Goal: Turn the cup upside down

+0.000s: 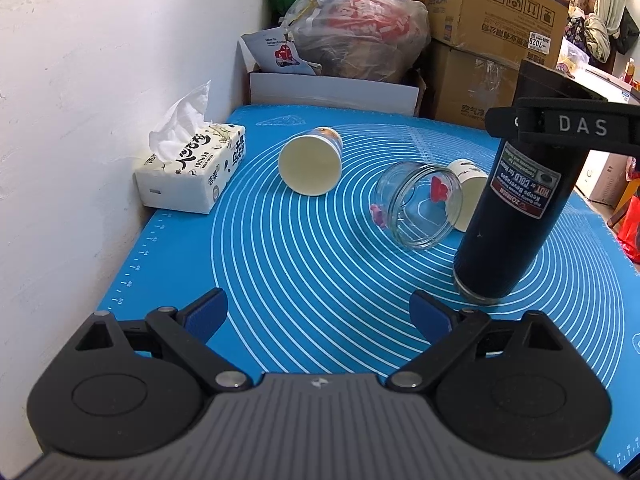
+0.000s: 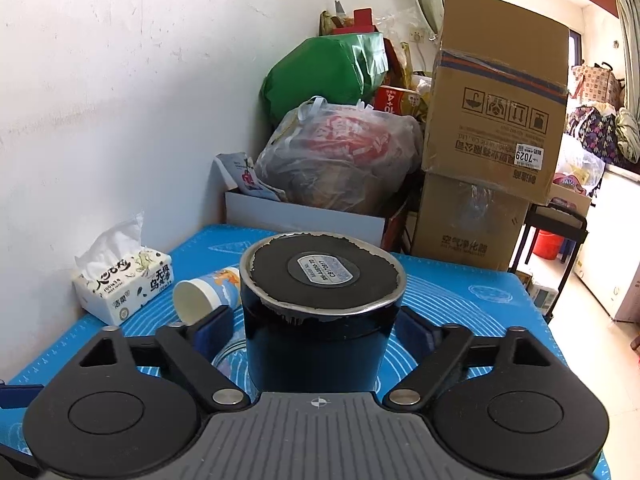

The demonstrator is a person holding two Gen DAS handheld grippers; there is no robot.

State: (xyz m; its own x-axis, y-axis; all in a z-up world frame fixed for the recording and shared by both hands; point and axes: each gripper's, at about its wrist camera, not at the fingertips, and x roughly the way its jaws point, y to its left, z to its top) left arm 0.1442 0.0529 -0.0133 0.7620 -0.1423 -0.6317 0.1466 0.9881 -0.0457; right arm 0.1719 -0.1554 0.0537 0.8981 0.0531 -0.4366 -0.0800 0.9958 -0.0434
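Note:
A dark thermos cup (image 1: 508, 224) stands upside down on the blue mat (image 1: 280, 280), its label inverted and its base (image 2: 323, 276) facing up. My right gripper (image 2: 320, 330) has its blue pads on both sides of the cup body; it also shows in the left wrist view (image 1: 560, 126) near the cup's top. My left gripper (image 1: 318, 314) is open and empty above the mat's near edge, left of the thermos cup.
A paper cup (image 1: 310, 166) and a glass jar (image 1: 418, 208) lie on their sides on the mat; another paper cup (image 1: 468, 192) lies behind the jar. A tissue box (image 1: 192, 172) sits by the white wall. Boxes (image 1: 492, 32) and bags stand beyond the table.

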